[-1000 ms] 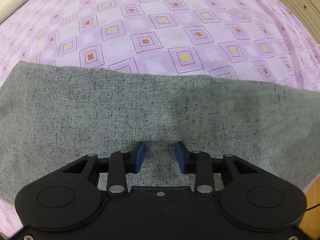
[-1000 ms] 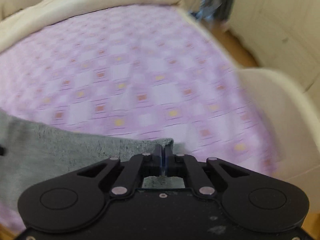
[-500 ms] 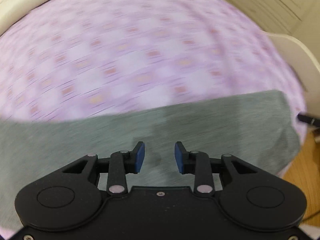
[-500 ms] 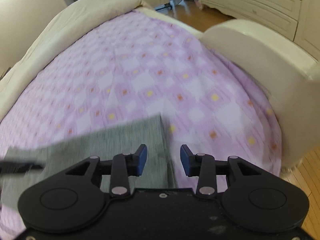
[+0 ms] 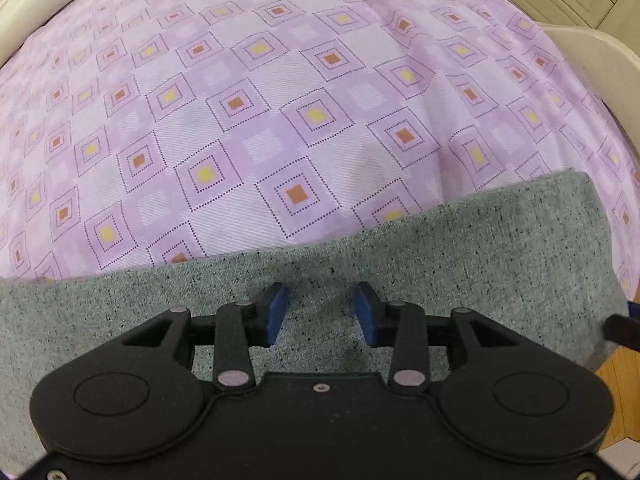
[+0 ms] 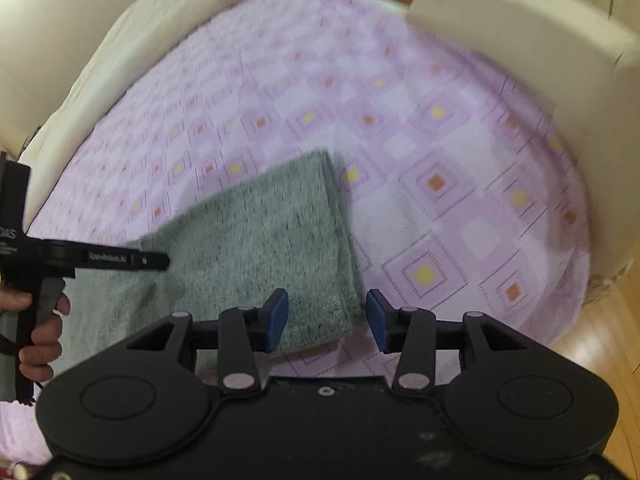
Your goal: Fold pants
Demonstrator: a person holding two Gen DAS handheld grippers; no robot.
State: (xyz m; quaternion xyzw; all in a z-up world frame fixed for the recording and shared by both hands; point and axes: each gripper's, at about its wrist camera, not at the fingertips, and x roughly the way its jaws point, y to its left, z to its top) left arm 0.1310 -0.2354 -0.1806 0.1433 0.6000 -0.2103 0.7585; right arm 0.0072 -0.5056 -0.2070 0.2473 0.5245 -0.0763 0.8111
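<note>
Right gripper (image 6: 327,316): jaws apart, have just been opening; blue pads clear of the cloth, nothing pinched. It hangs over the near right corner of the pants (image 6: 276,240), one pad above the grey fabric, the other above the sheet (image 6: 440,140).

Left gripper (image 5: 320,312): jaws also apart, opened a little further just now; pads over the pants (image 5: 440,264) with nothing held (contact with the cloth cannot be told).

Pants: grey speckled, folded into a flat band along the near edge of the bed, on the purple diamond-print sheet.

No containers in either view.

Right view only: the left tool from the side, a hand (image 6: 40,332) on its handle, cream padded bed surround (image 6: 520,40), wood floor (image 6: 600,344). This view is blurred.

Left view only: sharp sheet pattern and the pants' long far edge; a dark tip (image 5: 622,326) at the right margin (unidentified).
</note>
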